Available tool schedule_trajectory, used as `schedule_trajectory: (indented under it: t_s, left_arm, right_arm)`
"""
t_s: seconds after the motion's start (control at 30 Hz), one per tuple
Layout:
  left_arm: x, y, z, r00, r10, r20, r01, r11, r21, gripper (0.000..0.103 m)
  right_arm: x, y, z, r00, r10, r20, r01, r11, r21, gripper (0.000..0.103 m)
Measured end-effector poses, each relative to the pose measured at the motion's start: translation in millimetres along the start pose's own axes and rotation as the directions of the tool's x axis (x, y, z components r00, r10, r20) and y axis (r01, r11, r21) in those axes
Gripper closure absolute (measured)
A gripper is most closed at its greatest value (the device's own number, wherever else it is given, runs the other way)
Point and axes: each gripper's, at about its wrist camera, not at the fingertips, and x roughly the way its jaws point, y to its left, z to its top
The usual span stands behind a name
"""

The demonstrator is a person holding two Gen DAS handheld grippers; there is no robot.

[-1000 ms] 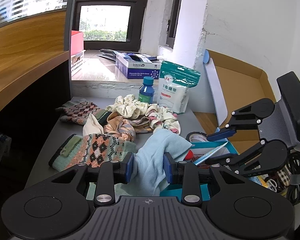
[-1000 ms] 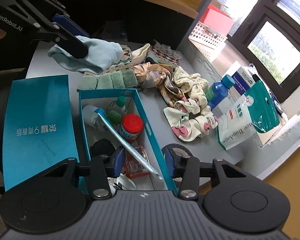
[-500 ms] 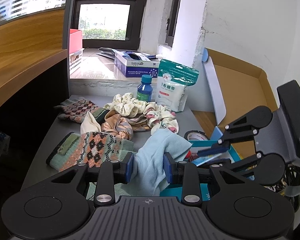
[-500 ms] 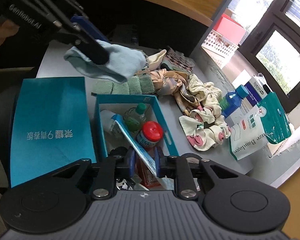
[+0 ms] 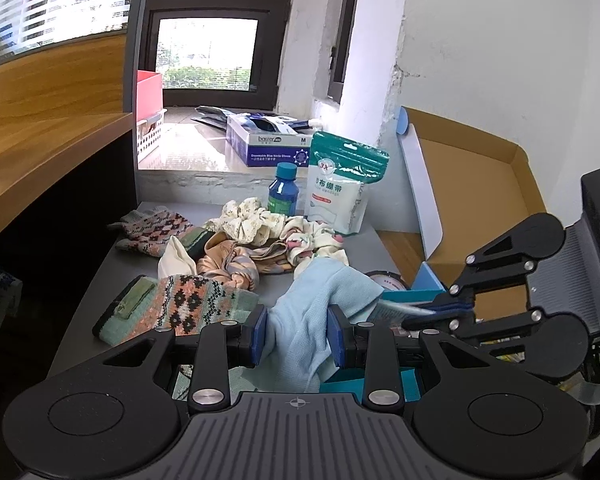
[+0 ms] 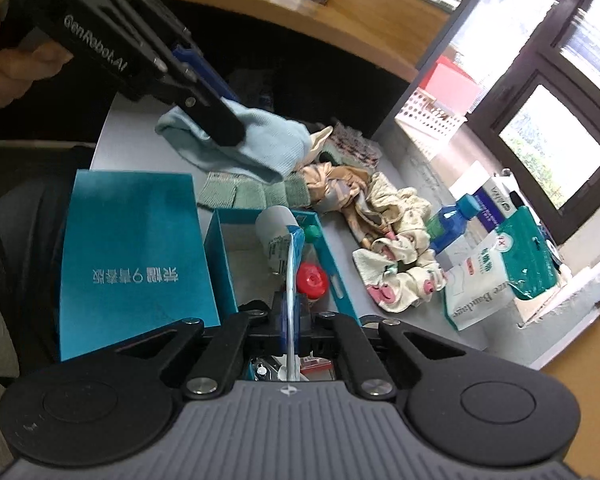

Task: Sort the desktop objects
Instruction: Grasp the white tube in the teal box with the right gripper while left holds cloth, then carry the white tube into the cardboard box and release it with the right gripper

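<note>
My left gripper [image 5: 296, 334] is shut on a light blue sock [image 5: 324, 304] and holds it above the grey desk [image 5: 100, 280]; the sock also shows in the right wrist view [image 6: 268, 144]. My right gripper [image 6: 290, 320] is shut on a thin blue-and-white tube [image 6: 290, 280], lifted over the open teal box [image 6: 220, 264]. In that box lie a red-capped bottle [image 6: 312, 280], a green-capped bottle [image 6: 311, 232] and a white bottle [image 6: 274, 220].
Patterned knit gloves [image 5: 188, 300], scrunchies [image 5: 252, 220], a blue bottle [image 5: 283, 196] and a bandage pouch [image 5: 340, 188] lie on the desk. The teal lid [image 6: 132, 256] lies beside the box. A cardboard box [image 5: 472, 200] stands at right; a tape roll [image 5: 384, 282] lies near it.
My right gripper has closed on the tube and lifted it out of the teal box. My left gripper has kept the sock and risen slightly.
</note>
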Motion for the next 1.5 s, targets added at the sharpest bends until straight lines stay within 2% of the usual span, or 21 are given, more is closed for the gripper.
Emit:
schedule_trajectory:
  t_s: [0.2,0.47,0.93,1.0,1.23,1.5]
  left_arm:
    - [-5.4,-4.5,1.8,1.0,0.007,0.01,-0.007,1.0,0.005,0.068]
    - [-11.6,-15.0,3.5,1.0,0.001,0.023,-0.001,1.0,0.021,0.068]
    - [-5.0,-38.9,8.5,0.999,-0.055,0.001,0.055,0.998,0.038,0.068]
    - [-2.7,-43.2,9.1,0.998,-0.065,-0.006,0.065,0.997,0.04,0.068]
    - [3.9,-60.2,12.8,0.995,-0.095,-0.019,0.096,0.994,0.055,0.068]
    - [12.3,-74.9,13.4,0.992,-0.122,-0.039,0.124,0.991,0.053,0.068]
  right_arm:
    - [-19.1,-10.1,1.2,0.998,-0.04,0.043,0.036,0.997,0.074,0.099]
    - [-39.4,-18.1,-10.0,0.994,-0.091,0.059,0.08,0.983,0.167,0.099]
    - [-74.8,-32.2,-29.6,0.981,-0.182,0.074,0.149,0.934,0.326,0.099]
    - [-79.1,-46.4,-43.3,0.979,-0.194,0.07,0.155,0.917,0.368,0.099]
    - [-90.4,-55.4,-74.1,0.969,-0.239,0.06,0.183,0.862,0.474,0.099]
    - [-105.4,-69.2,-116.3,0.958,-0.284,0.039,0.201,0.761,0.617,0.099]
